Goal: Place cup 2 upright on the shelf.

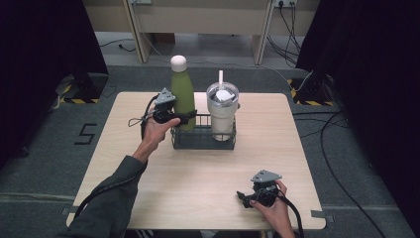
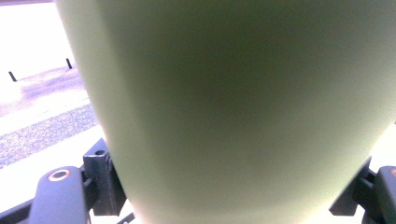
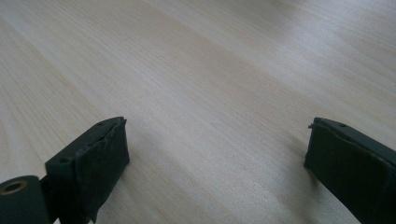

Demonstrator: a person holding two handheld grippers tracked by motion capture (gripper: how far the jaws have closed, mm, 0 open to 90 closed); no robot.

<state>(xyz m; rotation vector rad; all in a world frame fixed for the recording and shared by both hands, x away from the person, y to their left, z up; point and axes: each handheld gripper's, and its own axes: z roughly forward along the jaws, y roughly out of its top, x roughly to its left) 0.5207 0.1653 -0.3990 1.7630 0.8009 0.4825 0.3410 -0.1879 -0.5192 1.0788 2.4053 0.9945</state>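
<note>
- Worktop point(image 1: 198, 198): light wood, bare at my near side; a black wire basket point(image 1: 203, 140) stands toward the far middle.
- Basket contents: a green bottle point(image 1: 183, 96) with a white cap in the left compartment, upright; a clear tumbler point(image 1: 222, 111) with lid and straw in the right one, upright, just beside the bottle but apart from it.
- Left tool point(image 1: 190, 115): reaches in from the left at basket-rim height, jaws closed on the bottle's lower body. In the left gripper view the green wall point(image 2: 233, 112) fills the space between the two jaws, pads pressed against either side — I read this as a firm grip.
- Right tool point(image 1: 241, 197): rests at the near right of the worktop, well apart from the basket. The right gripper view shows its pads point(image 3: 100, 156) spread wide with only wood grain between them — nothing held.
- Step in hand, my judgement: bottle grasped at the basket; whether its base rests on the basket floor I cannot tell.
- Next move calls for: either way, travel straight along the bottle's axis so the base clears the wire rim, staying off the tumbler; grip sits low on a tall body, so watch for tipping.
</note>
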